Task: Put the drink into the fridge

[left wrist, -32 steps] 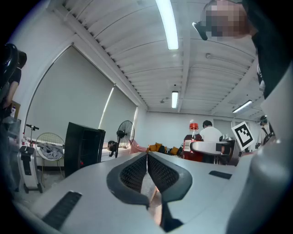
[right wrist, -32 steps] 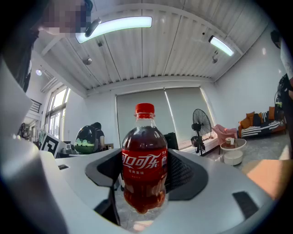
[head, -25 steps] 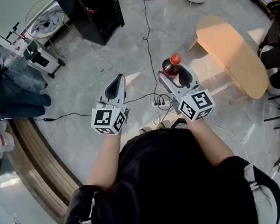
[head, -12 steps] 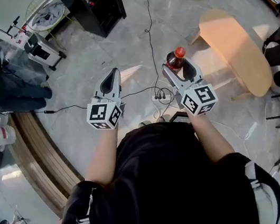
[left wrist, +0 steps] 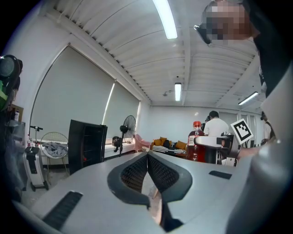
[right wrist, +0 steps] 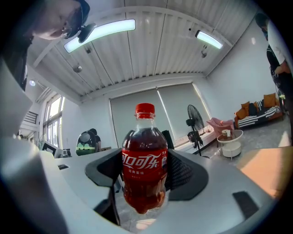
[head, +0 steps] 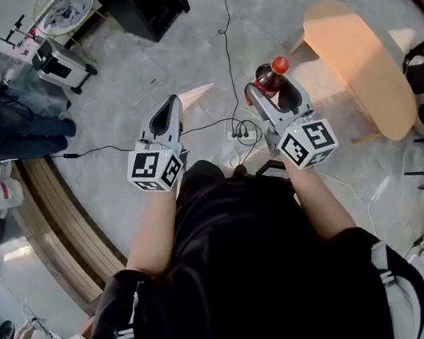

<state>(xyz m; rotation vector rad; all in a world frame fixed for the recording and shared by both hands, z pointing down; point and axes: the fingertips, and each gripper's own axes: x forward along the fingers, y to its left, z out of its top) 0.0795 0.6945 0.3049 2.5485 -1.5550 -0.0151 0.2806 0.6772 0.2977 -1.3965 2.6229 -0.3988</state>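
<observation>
Cola bottle [right wrist: 144, 164] upright, red cap up, clamped at the label between the right gripper [head: 274, 95] jaws. Bottle base sticks out past the jaws, resting on nothing. Left gripper [left wrist: 147, 157] to the left of the right one, apart from it, jaws pressed together with nothing between. Black cabinet [head: 154, 0] ahead-left of left gripper, well apart. Oval wooden table [head: 362, 73] right of right gripper, down on the floor. Black cable [head: 222, 33] runs along the floor ahead of right gripper.

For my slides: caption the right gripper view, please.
Right gripper clamping a red-capped cola bottle by its labelled body.
</observation>
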